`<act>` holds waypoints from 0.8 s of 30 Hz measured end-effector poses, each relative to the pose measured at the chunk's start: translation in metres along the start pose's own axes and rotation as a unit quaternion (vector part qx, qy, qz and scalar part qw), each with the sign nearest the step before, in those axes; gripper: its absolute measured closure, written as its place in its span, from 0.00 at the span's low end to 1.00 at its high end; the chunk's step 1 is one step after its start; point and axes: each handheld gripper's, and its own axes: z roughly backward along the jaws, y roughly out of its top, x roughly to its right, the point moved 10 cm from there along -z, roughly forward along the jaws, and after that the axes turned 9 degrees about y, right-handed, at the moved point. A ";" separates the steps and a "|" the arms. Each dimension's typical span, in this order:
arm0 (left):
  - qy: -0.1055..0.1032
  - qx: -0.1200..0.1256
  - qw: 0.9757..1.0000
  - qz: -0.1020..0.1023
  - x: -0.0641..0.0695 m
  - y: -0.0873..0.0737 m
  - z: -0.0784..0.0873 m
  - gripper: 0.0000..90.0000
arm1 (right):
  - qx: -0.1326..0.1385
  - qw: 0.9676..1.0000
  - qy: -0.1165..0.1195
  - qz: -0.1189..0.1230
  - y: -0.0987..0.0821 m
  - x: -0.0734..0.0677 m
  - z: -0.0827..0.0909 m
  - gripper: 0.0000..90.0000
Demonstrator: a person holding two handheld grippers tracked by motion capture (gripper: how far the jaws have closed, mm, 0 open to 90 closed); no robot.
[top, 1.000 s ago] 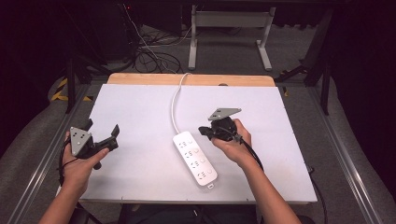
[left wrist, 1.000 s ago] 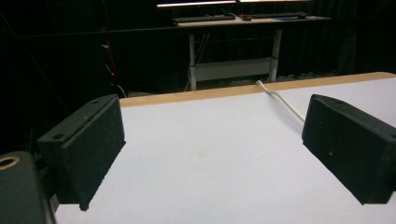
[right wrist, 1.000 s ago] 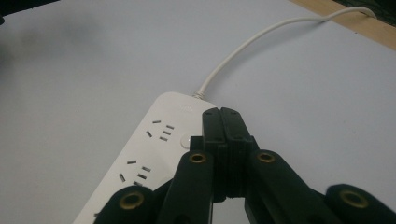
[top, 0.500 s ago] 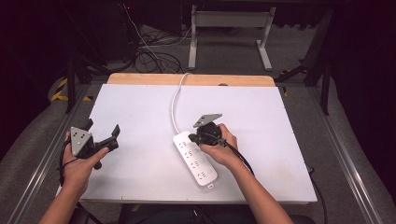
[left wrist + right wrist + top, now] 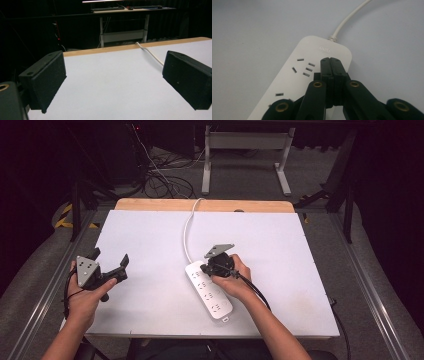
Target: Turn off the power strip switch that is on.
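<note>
pressing right gripper, jaws pressed together, onto far end of power strip, likely its switch; left gripper spread, idle near-left.

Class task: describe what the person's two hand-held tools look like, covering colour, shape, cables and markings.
Both tools are black. The left tool has two blocky, rough-faced jaws, a grey three-cornered plate with holes and a black cable. The right tool has brass-coloured rivets on its linkage, the same plate and a black cable. Forearms are bare.
</note>
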 end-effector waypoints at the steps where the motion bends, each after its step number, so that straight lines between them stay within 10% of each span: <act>1: 0.000 -0.001 1.000 0.001 0.000 0.000 0.000 0.06 | -0.002 1.000 -0.001 0.001 -0.001 0.000 -0.001 1.00; 24: 0.000 -0.004 1.000 0.000 0.001 -0.002 -0.001 0.06 | -0.016 0.999 -0.010 -0.037 -0.001 0.000 -0.001 1.00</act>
